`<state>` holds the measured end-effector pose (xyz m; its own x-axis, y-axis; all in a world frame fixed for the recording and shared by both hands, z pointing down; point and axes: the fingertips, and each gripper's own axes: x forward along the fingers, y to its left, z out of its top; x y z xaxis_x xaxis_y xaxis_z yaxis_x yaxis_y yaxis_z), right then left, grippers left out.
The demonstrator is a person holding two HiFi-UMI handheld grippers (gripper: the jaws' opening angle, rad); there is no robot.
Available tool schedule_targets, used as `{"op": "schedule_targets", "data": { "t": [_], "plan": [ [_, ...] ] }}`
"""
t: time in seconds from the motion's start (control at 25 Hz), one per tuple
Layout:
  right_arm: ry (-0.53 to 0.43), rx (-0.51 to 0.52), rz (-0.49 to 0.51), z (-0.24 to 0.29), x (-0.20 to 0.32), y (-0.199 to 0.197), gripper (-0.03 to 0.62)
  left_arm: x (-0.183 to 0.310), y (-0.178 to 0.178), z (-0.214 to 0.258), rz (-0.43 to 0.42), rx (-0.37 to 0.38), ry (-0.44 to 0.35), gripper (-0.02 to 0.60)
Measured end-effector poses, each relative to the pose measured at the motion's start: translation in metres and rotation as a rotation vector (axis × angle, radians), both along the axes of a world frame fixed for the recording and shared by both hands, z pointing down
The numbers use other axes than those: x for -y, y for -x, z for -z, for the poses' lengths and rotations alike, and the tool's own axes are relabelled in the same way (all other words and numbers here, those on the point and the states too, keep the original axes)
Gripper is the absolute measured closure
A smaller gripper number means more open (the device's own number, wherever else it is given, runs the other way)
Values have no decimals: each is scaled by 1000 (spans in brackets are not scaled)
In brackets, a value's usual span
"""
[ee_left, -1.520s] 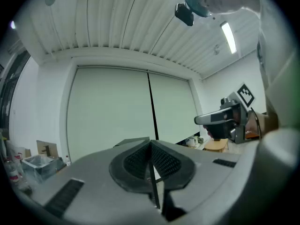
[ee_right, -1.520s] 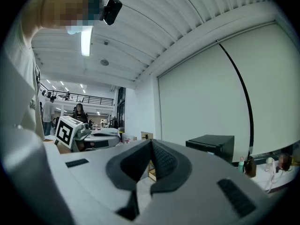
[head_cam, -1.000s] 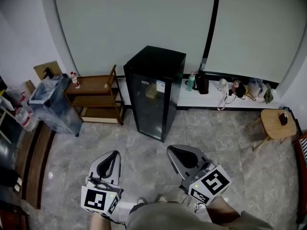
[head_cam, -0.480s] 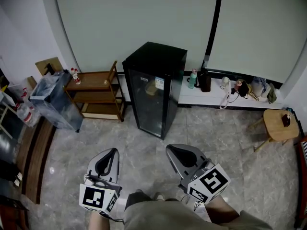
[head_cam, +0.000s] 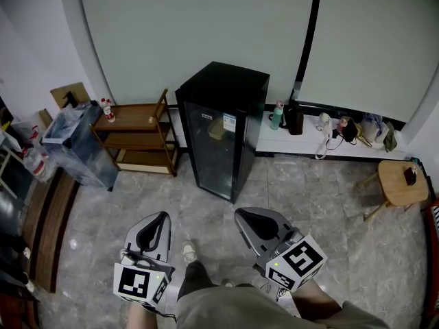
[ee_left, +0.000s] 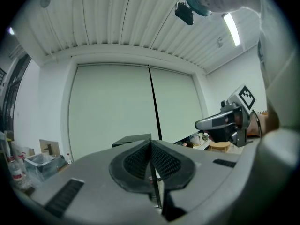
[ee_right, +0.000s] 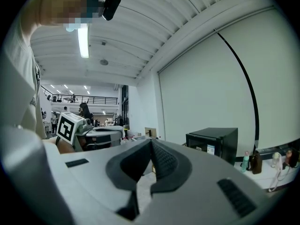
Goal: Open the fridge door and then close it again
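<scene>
**Fridge not reached yet: close the gap, then ready one jaw pair**

Step in hand, as I read it: the approach. The fridge (head_cam: pixel 221 125) stands shut against the back wall, well apart from both tools, w/ its glass door (head_cam: pixel 214 153) facing the person at a slight angle. The left hand-held gripper (head_cam: pixel 156 221) and right hand-held gripper (head_cam: pixel 248 216) are held level, side by side, low in the head view. Both are clenched w/ nothing between the jaws (each gripper view shows the ribbed pads meeting on air).

To do it well: walk up square to the door, pick one gripper for the pull, and spread its jaws before arrival, not at the last sec. Which edge swings free, and whether there's a handle, I can't tell from here, so check close up before committing. Pull in an arc, no yank; the fridge looks light enough to shift on a smooth floor.

Surface & room: grey marbled floor tiles (head_cam: pixel 322 211), glossy. Just left of the fridge is a wooden shelf rack (head_cam: pixel 140 139), and further left a clear plastic bin (head_cam: pixel 75 149). To the right, a low white table (head_cam: pixel 264 142) w/ bottles & misc. clutter, then a round wooden stool (head_cam: pixel 392 177). Pale blinds (head_cam: pixel 192 33) fill the wall behind.
</scene>
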<state>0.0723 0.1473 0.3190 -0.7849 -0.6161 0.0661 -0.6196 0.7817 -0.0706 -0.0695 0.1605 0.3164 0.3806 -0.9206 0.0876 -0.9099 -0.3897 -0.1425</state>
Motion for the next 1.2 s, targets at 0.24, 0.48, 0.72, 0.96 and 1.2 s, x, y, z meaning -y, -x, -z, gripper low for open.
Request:
{"op": "schedule_targets", "data": {
  "t": [0.24, 0.48, 0.72, 0.96, 1.2],
  "plan": [
    [5, -6, 2, -2, 31, 14, 597, 30, 14, 0, 0, -4, -1, 574],
    [11, -12, 1, -8, 70, 39, 597, 66, 39, -6, 4, -10, 9, 574],
    [29, -30, -8, -12, 114, 67, 597, 112, 66, -10, -11, -20, 23, 574],
    [39, -45, -36, -8, 158, 99, 597, 161, 98, -7, -43, -26, 32, 574],
    [52, -62, -68, -6, 204, 138, 597, 214, 132, -2, -91, -33, 36, 574]
  ]
}}
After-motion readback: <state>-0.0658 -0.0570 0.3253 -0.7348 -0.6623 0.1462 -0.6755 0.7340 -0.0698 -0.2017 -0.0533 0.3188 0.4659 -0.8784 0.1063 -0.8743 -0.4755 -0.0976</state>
